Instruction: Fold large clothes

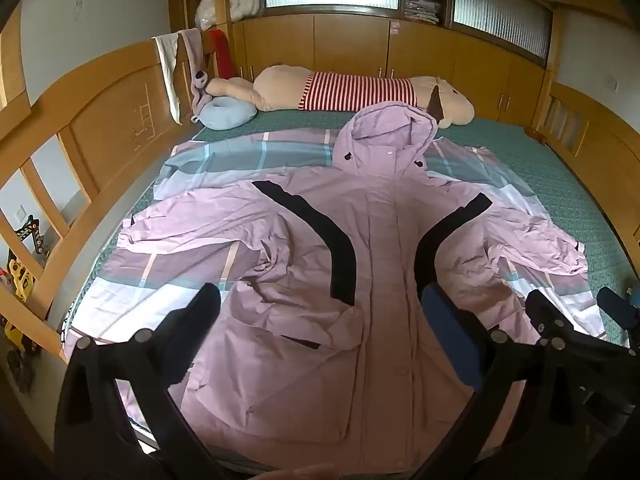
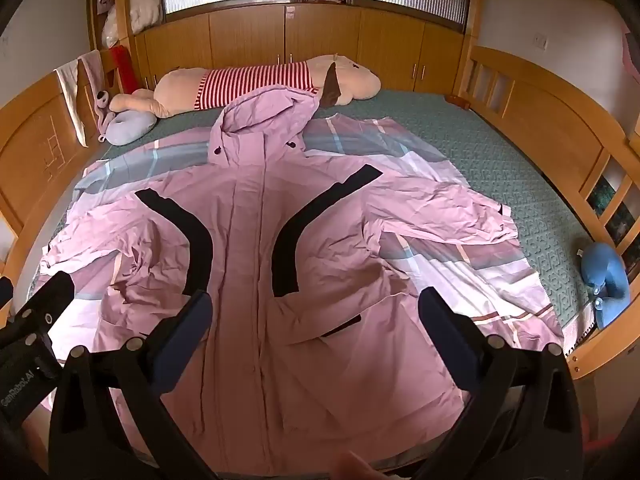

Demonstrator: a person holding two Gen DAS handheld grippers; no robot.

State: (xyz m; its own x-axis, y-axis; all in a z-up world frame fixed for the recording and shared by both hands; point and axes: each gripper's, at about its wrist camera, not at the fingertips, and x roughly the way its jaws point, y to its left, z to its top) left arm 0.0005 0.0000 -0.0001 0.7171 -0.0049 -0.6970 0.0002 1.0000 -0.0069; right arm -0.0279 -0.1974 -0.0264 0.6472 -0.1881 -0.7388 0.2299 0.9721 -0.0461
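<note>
- Lying flat and face up on the bed point(image 1: 560, 184), the pink hooded jacket point(image 1: 372, 240) has its front closed, its hood toward the far wooden cabinets point(image 1: 352, 48) and its hem toward the cameras.
- Both sleeves spread out sideways over a plaid sheet point(image 1: 224, 152), creased and rumpled; two black curved stripes run down the chest on either side of the front placket.
- The left hand-held gripper point(image 1: 320, 312) hovers above the lower half of the jacket with its fingers spread wide apart, gripping nothing.
- The right hand-held gripper point(image 2: 316, 308) hangs over the same lower part, its fingers likewise wide apart and free of cloth.
- Each gripper shows at the edge of the other's view, the two side by side.
- A large plush toy point(image 1: 360, 88) in a red-and-white striped shirt lies across the far end of the bed, just behind the hood.
- A pale blue neck pillow point(image 1: 228, 114) sits beside the toy.
</note>
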